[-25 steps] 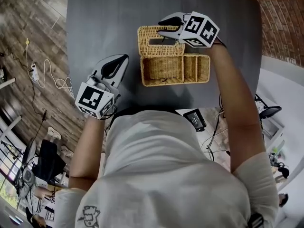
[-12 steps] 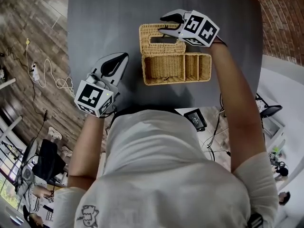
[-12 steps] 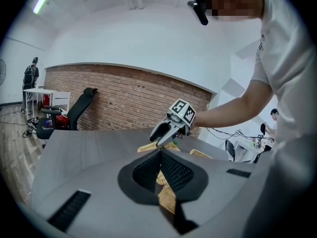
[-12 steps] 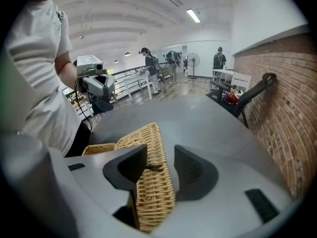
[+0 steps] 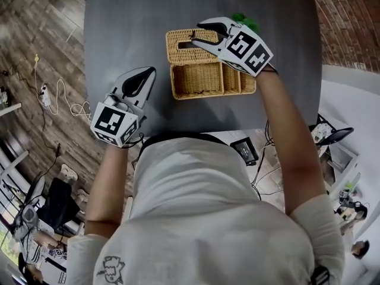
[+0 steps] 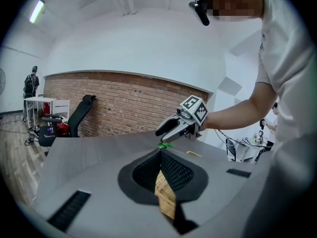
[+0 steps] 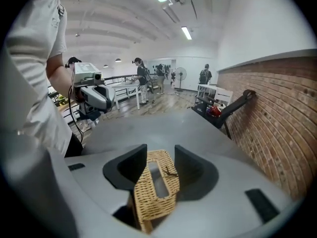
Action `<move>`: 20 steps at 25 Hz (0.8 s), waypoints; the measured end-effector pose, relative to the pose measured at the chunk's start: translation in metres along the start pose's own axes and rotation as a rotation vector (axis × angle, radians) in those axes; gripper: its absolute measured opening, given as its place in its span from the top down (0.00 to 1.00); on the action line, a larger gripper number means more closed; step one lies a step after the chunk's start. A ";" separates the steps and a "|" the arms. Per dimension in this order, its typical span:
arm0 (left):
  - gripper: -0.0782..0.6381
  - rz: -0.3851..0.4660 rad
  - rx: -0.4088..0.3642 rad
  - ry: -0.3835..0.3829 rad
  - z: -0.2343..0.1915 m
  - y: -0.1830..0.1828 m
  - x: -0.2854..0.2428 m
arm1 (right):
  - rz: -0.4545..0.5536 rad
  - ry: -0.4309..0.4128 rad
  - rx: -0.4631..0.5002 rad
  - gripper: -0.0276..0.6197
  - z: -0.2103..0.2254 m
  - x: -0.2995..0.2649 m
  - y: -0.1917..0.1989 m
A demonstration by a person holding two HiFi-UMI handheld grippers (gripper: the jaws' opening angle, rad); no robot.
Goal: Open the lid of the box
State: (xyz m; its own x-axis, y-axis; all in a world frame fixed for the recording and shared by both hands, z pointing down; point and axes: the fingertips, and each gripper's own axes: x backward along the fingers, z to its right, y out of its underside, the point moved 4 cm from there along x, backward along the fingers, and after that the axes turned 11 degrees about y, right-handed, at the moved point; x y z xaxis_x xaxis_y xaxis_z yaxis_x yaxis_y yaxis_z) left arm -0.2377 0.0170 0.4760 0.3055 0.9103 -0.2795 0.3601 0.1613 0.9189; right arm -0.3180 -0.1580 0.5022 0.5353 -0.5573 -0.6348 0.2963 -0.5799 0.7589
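The wicker box (image 5: 205, 81) sits on the dark grey surface (image 5: 119, 28), its compartments uncovered. Its lid (image 5: 181, 52) is folded back behind it, on the far side from the person.

The right hand-held gripper (image 5: 193, 33) hovers over that lid and points along its length. Its jaws stand well apart. In the right gripper view the lid (image 7: 148, 197), with its long slot, shows in the gap between them and runs on below. Whether either jaw touches the weave cannot be told.

The left hand-held gripper (image 5: 149, 71) is off to the left of the box, apart from it and nearer the person. Its jaws are together at the tips with nothing between them. In the left gripper view only a sliver of the wicker side (image 6: 166, 200) shows through the narrow wedge behind the tips.

A small green thing (image 5: 244, 21) lies on the surface just beyond the right hand-held gripper
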 end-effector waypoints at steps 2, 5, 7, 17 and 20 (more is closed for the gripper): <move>0.88 0.005 -0.016 -0.005 0.011 -0.004 0.000 | 0.026 0.021 -0.005 0.68 -0.011 0.018 0.000; 0.88 0.014 -0.037 -0.012 0.029 -0.007 0.002 | 0.057 0.047 -0.026 0.70 -0.033 0.043 0.006; 0.88 0.021 -0.047 -0.014 0.042 -0.007 0.003 | 0.076 0.069 -0.038 0.72 -0.048 0.058 0.010; 0.88 0.073 -0.081 -0.003 0.100 -0.019 0.015 | 0.150 0.103 -0.069 0.77 -0.116 0.125 0.022; 0.88 0.083 -0.098 -0.013 0.118 -0.022 0.018 | 0.202 0.108 -0.087 0.79 -0.132 0.147 0.021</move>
State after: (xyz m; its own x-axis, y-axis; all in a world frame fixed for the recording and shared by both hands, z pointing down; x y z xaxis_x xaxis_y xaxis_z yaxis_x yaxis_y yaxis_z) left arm -0.1362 -0.0150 0.4180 0.3419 0.9172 -0.2045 0.2454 0.1229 0.9616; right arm -0.1282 -0.1739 0.4441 0.6708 -0.5869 -0.4534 0.2392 -0.4075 0.8813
